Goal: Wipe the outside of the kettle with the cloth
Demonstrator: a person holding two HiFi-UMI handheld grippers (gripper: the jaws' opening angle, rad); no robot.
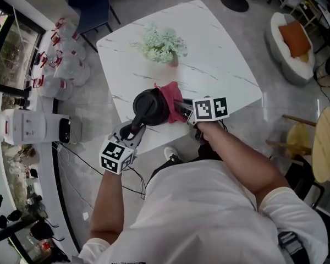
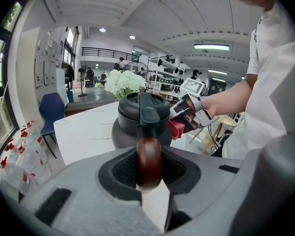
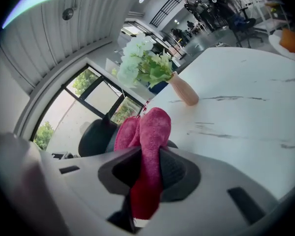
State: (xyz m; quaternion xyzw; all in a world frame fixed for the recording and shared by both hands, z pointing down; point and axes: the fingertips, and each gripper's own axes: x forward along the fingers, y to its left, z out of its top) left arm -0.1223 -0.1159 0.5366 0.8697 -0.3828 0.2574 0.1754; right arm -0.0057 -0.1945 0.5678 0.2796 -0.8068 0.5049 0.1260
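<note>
A black kettle (image 1: 150, 106) stands on the white marble table (image 1: 209, 48) near its front edge. My left gripper (image 1: 133, 132) is shut on the kettle's brown wooden handle (image 2: 149, 162), below the kettle body (image 2: 137, 122). My right gripper (image 1: 180, 110) is shut on a pink cloth (image 1: 171, 95), and the cloth (image 3: 147, 151) lies against the right side of the kettle (image 3: 94, 137). In the left gripper view the cloth (image 2: 176, 129) shows as a red patch beside the kettle, with the right gripper (image 2: 189, 113) behind it.
A vase of white flowers (image 1: 163, 47) stands mid-table behind the kettle. A blue chair (image 1: 91, 4) sits at the far left corner. Bags lie on the floor (image 1: 66, 65) to the left, and a white counter (image 1: 27, 126) runs along the left wall.
</note>
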